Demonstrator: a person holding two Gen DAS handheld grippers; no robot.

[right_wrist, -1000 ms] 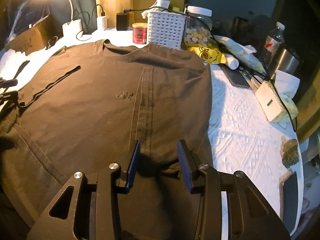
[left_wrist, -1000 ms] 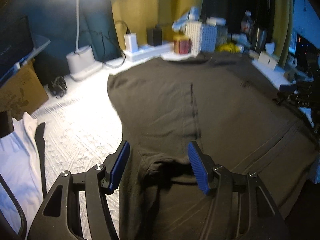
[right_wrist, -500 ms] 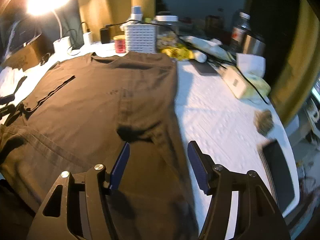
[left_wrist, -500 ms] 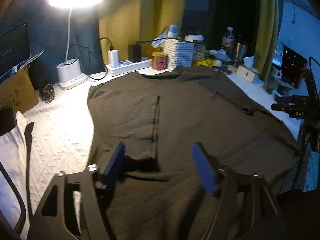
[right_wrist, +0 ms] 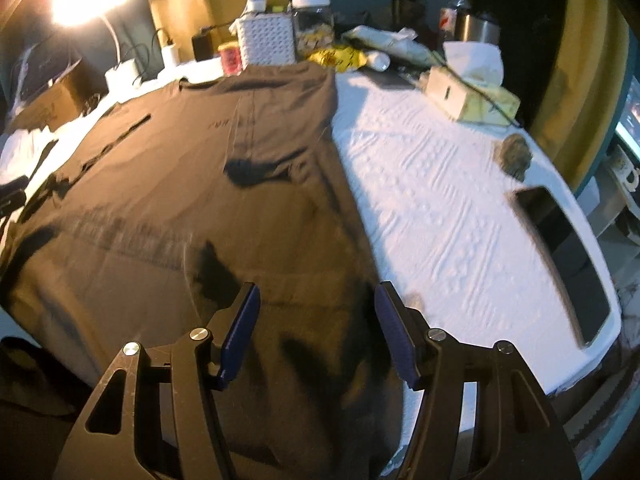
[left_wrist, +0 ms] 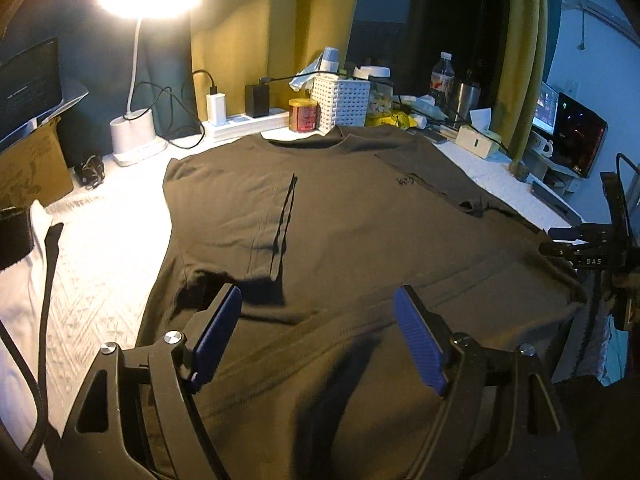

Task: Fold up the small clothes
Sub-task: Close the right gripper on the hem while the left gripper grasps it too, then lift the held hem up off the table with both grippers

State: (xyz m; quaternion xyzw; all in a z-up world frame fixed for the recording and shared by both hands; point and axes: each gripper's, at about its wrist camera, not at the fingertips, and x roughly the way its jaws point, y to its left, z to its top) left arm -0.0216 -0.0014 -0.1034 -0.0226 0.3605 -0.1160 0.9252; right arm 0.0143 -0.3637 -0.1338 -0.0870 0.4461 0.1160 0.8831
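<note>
**Both sleeves in, long folds still to come**

Left of the left gripper: white quilted tablecloth, a pale garment at the far edge, a lamp well beyond. Between and ahead of its blue pads: the dark T-shirt, spread flat with collar at the far end and hem nearest. Jaws wide apart, nothing pinched, cloth lying under them only. Just past the left pad: the folded-in sleeve, laid on the shirt body with its cuff edge running away from the tongs.

Further right, ahead of the right gripper: same shirt, with the other sleeve also turned inward (a dark pucker marks its end). Jaws here wide apart too, empty, poised over the shirt's right side near the hem. Right of these tongs: bare cloth, a phone lying flat, a tissue box well beyond.

Judged from how things lie: an early stage. Done: shirt smoothed out, both sleeves tucked in. Left: bringing the sides toward the middle, then hem up to collar (or a fold in half), then setting it aside. Hem hangs slightly over the near table edge, so likely to need gathering first.
</note>
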